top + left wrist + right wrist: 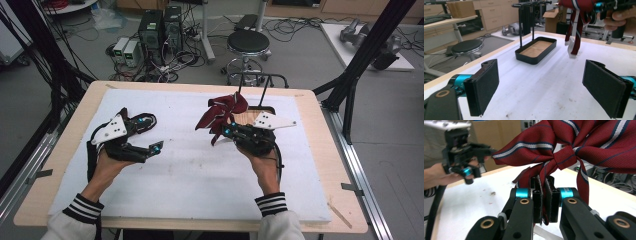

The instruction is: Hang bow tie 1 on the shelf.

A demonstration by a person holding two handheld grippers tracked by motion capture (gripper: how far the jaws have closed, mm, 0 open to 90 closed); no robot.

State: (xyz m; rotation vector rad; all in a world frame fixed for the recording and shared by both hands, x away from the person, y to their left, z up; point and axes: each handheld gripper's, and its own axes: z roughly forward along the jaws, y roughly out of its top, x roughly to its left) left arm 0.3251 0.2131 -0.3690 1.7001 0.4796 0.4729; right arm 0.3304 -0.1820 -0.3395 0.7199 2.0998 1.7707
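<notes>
Here, on the left, my left gripper (148, 134) hangs just above the white mat (190, 170), its jaws spread wide with nothing between them; in the left gripper view the two black pads (485, 85) stand well apart over bare mat. My left hand (107, 162) wraps the handle from the near side.

Farther right and toward the far edge, a black tray (535, 51) with a wooden floor sits on the mat, and a black rack (526, 17) rises from its far-left end. In the high view the tray lies mostly behind my other tool.

On the right, my right gripper (226, 131) is clamped on a dark red tie (222, 112) with white and navy stripes. In the right gripper view my jaws are pressed together on the tie's (564, 147) hanging strands just below its knot, with loops bunched above. The tie is lifted off the mat, near the tray, its tails dangling. My right hand (260, 155) grips that handle.
</notes>
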